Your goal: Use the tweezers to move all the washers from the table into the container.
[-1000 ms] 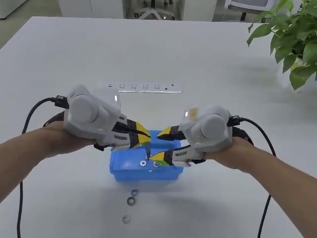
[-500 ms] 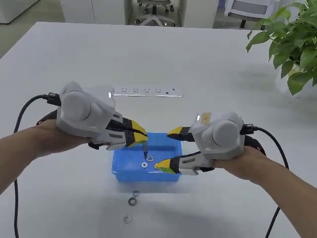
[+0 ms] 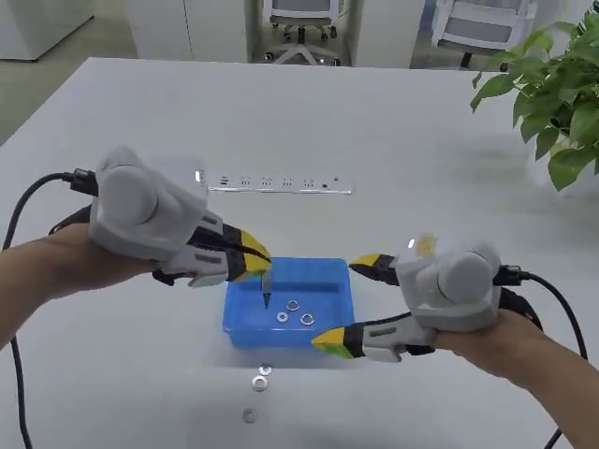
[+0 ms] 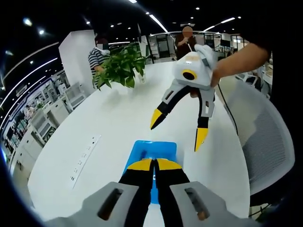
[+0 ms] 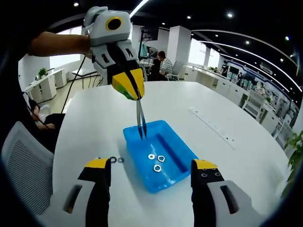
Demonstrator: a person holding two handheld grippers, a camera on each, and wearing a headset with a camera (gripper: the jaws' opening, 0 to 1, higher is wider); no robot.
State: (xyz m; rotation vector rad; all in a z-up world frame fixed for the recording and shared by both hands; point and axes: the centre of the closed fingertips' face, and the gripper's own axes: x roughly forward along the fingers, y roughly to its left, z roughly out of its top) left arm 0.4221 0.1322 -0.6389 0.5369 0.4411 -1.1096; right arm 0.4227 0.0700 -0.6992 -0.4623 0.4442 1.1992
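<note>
currently the left gripper (image 3: 251, 262) is clenched on the tweezers (image 3: 266, 289), which hang from its yellow jaw tips and point down into the blue container (image 3: 240, 324); in the left gripper view its two jaws lie pressed together. in the right gripper view the tweezer tips stand over the container floor near the far rim, apart from the three washers (image 3: 293, 305) that lie close together on that floor. three more washers (image 3: 259, 383) rest on the white table (image 3: 374, 122) in front of the container's near wall, two just beside it and one farther toward the person, placed as they were half a second ago. the right gripper (image 3: 344, 303) is released, its jaws spread wide and grasping nothing. compared with the earlier frame, it has drawn back to the right: its jaw tips, which then overlapped the container, now sit at the container's right rim and front right corner. a white power strip (image 3: 281, 183) lies on the table beyond the container, and a green plant (image 3: 562, 103) stands at the table's far right.
</note>
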